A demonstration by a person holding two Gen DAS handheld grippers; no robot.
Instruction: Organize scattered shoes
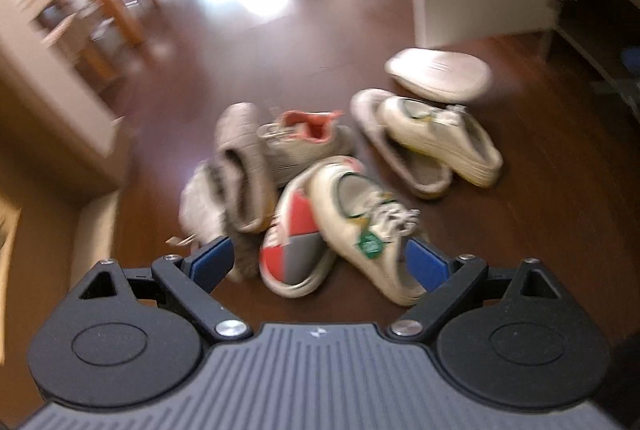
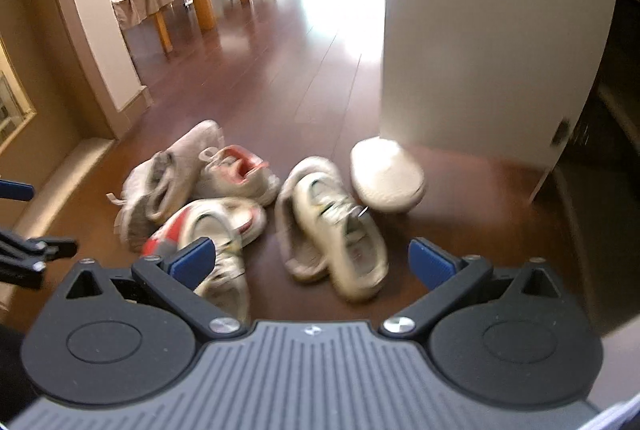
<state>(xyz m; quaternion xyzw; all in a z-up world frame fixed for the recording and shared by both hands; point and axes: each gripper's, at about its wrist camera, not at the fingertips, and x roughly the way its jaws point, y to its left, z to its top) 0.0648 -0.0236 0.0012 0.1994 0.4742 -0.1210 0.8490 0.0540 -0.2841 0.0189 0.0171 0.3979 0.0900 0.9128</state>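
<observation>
Over wooden floor (image 2: 280,90), both tongs (image 1: 318,264) (image 2: 312,262) gape above piled shoes (image 1: 320,190).

Shoe pile (image 1: 320,182): motion-blurred, pairs indistinct. Shelving (image 1: 80,2): blurred, contents unreadable. Left gripper (image 2: 24,230): cut off by right-wrist view's left edge.

Left gripper (image 1: 320,262) and right gripper (image 2: 312,262) both gape wide, holding nothing.
</observation>
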